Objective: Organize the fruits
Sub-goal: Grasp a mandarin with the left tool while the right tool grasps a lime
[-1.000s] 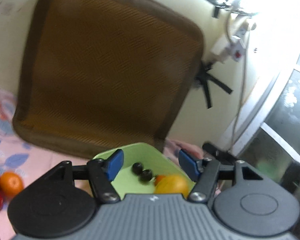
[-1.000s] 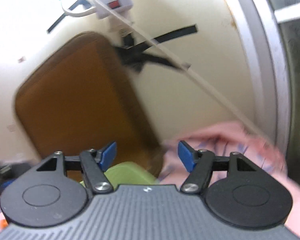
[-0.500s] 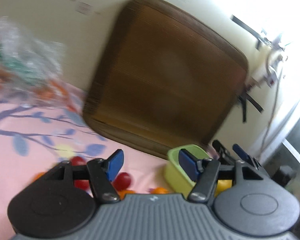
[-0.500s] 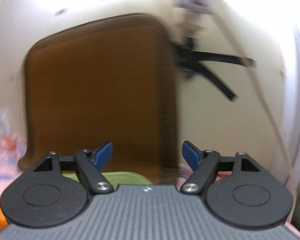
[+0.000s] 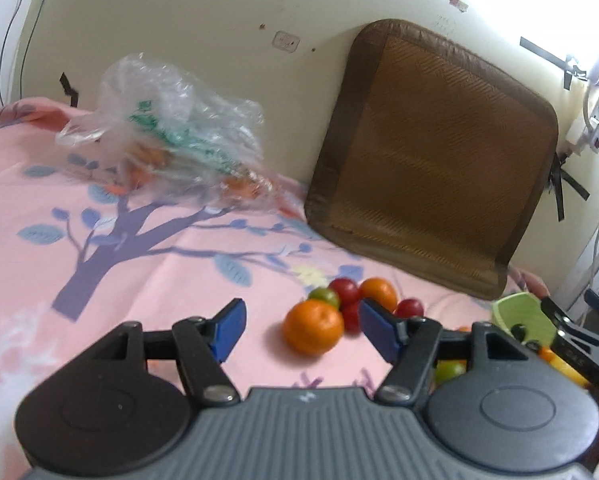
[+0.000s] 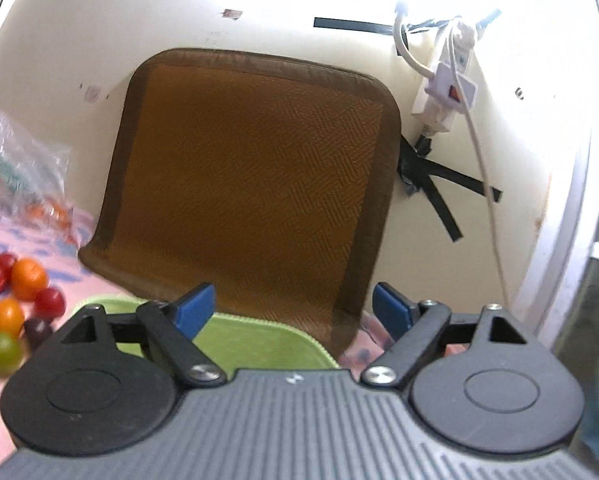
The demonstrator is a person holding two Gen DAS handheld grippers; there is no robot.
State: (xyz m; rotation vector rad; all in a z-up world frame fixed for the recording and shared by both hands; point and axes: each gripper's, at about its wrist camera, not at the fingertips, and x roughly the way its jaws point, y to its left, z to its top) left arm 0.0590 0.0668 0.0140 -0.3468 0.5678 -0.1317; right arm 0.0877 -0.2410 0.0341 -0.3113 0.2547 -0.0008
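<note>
your left gripper [image 5: 299, 330] and right gripper [image 6: 293, 308] gape wide, holding nothing; a few fruits sit in the lime-green plastic bin [image 5: 523, 314], while the loose pile of oranges and red fruit [image 5: 339, 312] waits on the pink sheet.

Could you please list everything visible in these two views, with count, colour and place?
oranges: at least two, orange, in the loose pile on the sheet
red fruits: several, red, in the pile
green fruit: one, green, in the pile
green tray: one, light green, right of the pile
plastic bag: one, clear, far left by the wall
brown cushion: one, brown, leaning on the wall
bedsheet: one, pink with tree print
power strip: one, white, on the wall
left gripper: open, facing the pile
right gripper: open, over the tray
</note>
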